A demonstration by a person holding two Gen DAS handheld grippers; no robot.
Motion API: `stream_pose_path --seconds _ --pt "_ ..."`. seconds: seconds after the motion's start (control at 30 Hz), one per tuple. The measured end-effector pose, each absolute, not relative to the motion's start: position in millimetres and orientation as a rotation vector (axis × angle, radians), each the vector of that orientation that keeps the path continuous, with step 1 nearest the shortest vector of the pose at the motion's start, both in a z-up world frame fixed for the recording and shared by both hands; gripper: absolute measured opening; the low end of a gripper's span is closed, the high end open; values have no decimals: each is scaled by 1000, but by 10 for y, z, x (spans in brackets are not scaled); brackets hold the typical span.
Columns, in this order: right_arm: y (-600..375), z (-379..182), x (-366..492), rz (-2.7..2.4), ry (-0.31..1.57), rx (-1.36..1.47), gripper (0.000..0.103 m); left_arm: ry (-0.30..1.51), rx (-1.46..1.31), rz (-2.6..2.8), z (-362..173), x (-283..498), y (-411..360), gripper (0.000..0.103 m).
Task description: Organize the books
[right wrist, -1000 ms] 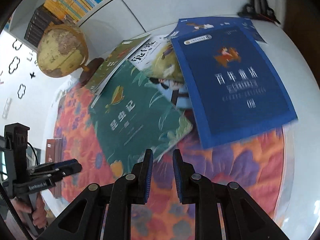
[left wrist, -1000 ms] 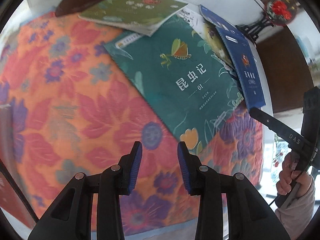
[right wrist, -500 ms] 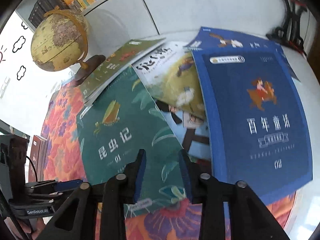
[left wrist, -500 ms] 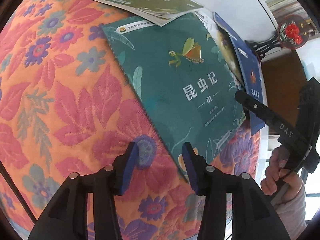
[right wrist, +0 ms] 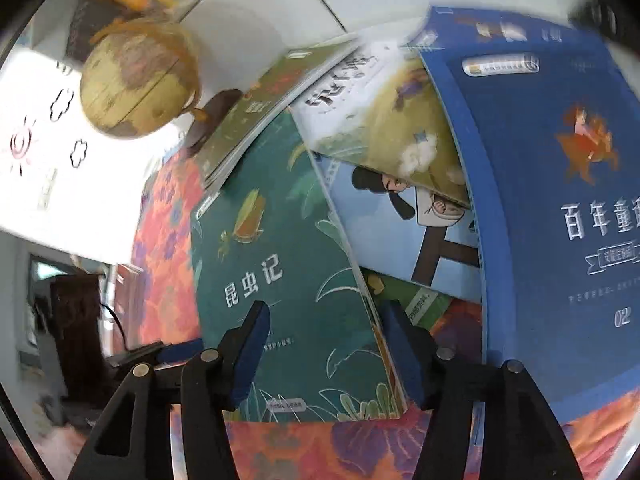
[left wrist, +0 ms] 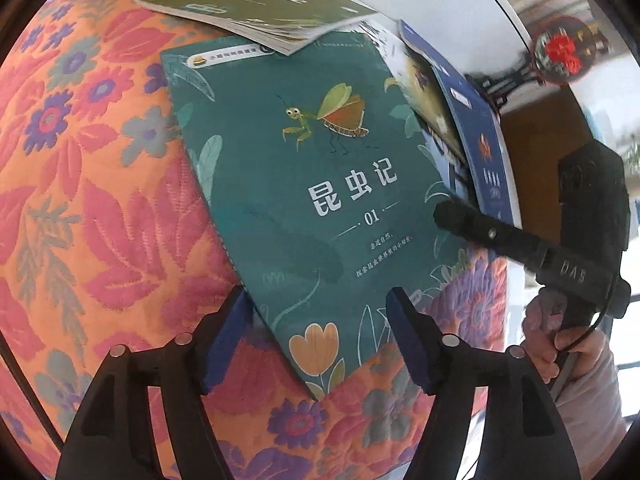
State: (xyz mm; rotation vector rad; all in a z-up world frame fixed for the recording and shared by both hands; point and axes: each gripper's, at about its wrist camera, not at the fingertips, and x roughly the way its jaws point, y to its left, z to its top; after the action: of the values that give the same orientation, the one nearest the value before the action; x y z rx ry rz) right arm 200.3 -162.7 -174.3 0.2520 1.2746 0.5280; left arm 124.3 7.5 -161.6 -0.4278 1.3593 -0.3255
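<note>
A teal book with a mantis on its cover [left wrist: 320, 184] lies flat on the floral cloth, and it also shows in the right wrist view [right wrist: 288, 288]. My left gripper [left wrist: 318, 312] hovers over its near corner with the jaws opening and the pads off the cover. My right gripper [right wrist: 326, 320] straddles the teal book's right edge. Its jaws are opening too and press on nothing. An olive book [left wrist: 260, 4] overlaps the teal book's far end. A blue book [right wrist: 560, 200] rests on a white-and-yellow book [right wrist: 380, 112] and a light-blue one [right wrist: 400, 232].
A globe [right wrist: 136, 76] on a dark base stands behind the books near a white wall. The orange floral cloth [left wrist: 100, 200] covers the table. A red ornament on a black stand [left wrist: 560, 52] sits at the far right. A hand [left wrist: 560, 344] holds the right gripper's handle.
Both grippers have come closer to the teal book, and both pairs of jaws have spread wider. The books have not moved.
</note>
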Motion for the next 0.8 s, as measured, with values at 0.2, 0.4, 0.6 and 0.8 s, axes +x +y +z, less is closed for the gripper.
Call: stream_pose_path --seconds 0.2,0.4,0.6,0.8 --pt "-1470 -1656 1603 538 1323 198 58 1392 -305 -345 -1595 1048 76 64" --pt "-1213 -1681 1103 545 1384 148 58 1436 -241 -352 -1602 777 205 64" --pt "-1100 -1718 510 599 1434 228 58 1474 -278 -393 -1629 455 464 64" --pt "-1459 -1868 489 591 1420 507 51 1493 -410 -407 -1705 599 732 47"
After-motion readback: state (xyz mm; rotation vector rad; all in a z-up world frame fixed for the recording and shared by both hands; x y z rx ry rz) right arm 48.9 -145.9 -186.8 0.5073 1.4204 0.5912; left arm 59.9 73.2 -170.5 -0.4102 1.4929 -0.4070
